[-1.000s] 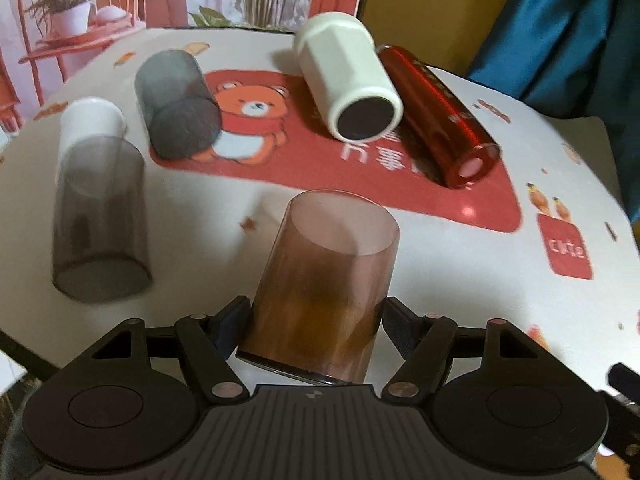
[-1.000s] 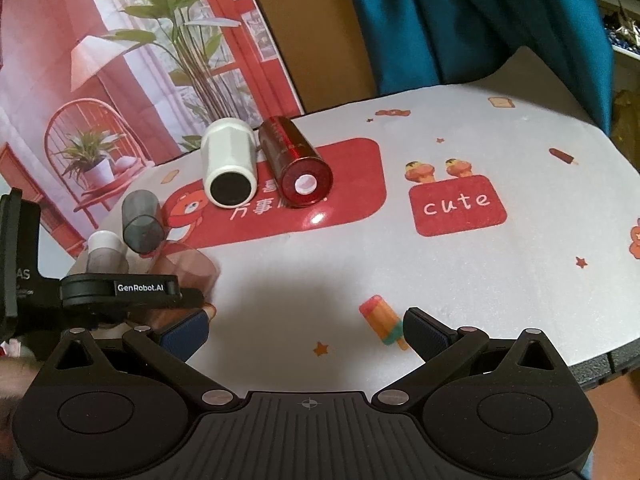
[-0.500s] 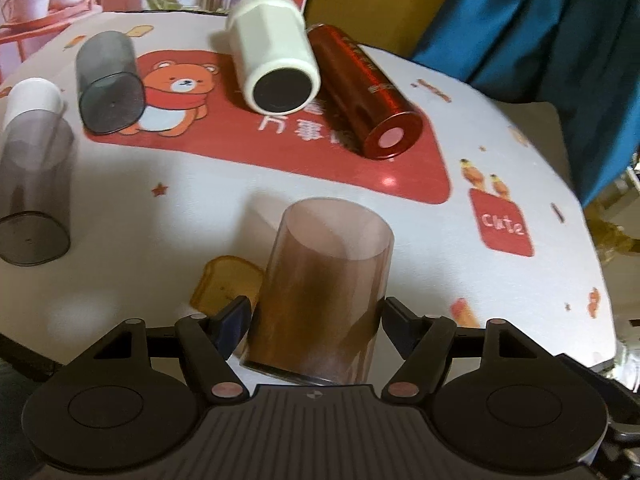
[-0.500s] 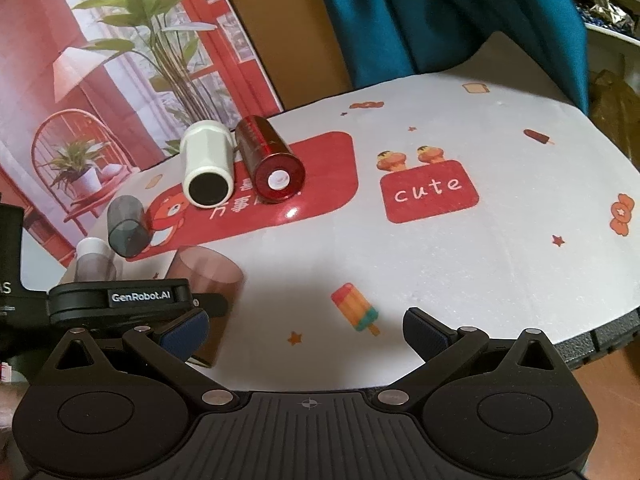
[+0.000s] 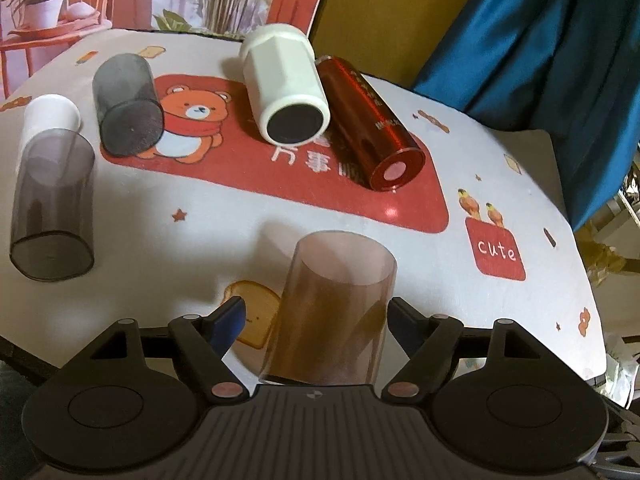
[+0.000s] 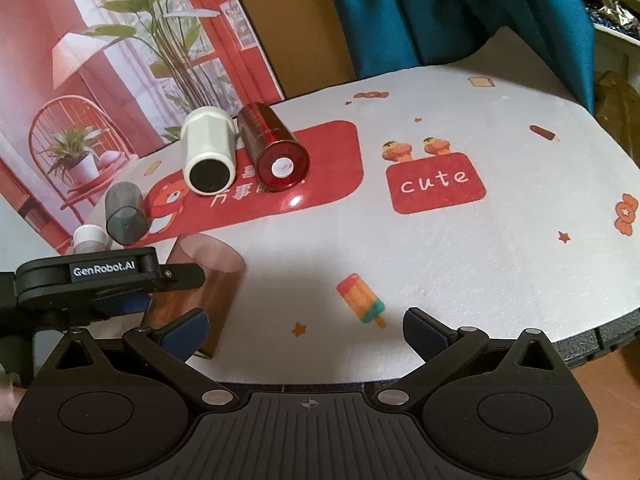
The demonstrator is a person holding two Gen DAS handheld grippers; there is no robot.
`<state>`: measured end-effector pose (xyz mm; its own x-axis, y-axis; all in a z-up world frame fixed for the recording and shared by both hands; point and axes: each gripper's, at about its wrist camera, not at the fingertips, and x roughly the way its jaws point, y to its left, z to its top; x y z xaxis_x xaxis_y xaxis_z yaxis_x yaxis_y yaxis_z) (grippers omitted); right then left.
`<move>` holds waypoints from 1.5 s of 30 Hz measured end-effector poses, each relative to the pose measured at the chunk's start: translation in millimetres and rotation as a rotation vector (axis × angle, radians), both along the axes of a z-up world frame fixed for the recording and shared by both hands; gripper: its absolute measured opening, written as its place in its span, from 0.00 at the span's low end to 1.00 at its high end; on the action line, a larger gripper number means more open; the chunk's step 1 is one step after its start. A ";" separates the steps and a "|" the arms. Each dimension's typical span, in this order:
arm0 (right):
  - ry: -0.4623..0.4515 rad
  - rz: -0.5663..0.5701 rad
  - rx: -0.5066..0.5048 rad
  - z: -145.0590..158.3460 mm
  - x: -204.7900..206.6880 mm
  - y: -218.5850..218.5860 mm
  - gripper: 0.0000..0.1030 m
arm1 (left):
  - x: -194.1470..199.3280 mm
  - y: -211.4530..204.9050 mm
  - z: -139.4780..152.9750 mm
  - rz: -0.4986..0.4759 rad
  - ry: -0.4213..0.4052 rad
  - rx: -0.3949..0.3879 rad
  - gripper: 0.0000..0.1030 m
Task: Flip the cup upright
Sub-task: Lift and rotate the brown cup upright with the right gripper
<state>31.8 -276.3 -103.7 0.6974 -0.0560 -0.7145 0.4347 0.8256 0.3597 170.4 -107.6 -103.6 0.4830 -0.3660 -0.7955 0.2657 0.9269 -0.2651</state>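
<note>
A translucent brown cup stands upright on the table, mouth up, between the fingers of my left gripper. The jaws have spread: a gap shows between the left pad and the cup wall, and the right pad sits close beside it. The same cup shows at the left of the right wrist view, with the left gripper's body over it. My right gripper is open and empty above the near table edge.
A white cup, a red cup and a grey cup lie on their sides at the back. A second grey cup and a small white cup stand at the left. The table edge is near.
My left gripper's jaws have opened off the brown cup, which now stands on the table. The left view has shifted back. The right gripper has stayed open.
</note>
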 end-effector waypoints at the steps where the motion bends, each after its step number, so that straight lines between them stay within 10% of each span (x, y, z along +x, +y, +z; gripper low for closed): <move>1: 0.004 0.000 -0.004 0.2 0.7 0.6 1.00 | -0.1 1.3 1.7 0.001 -0.006 0.000 0.78; 27: 0.091 0.166 -0.111 10.9 57.6 42.5 1.00 | -32.2 114.3 35.5 0.198 -0.186 0.114 0.90; 45: 0.191 0.153 0.124 -24.3 148.2 35.7 0.92 | -44.8 138.0 32.1 0.331 -0.227 0.133 0.99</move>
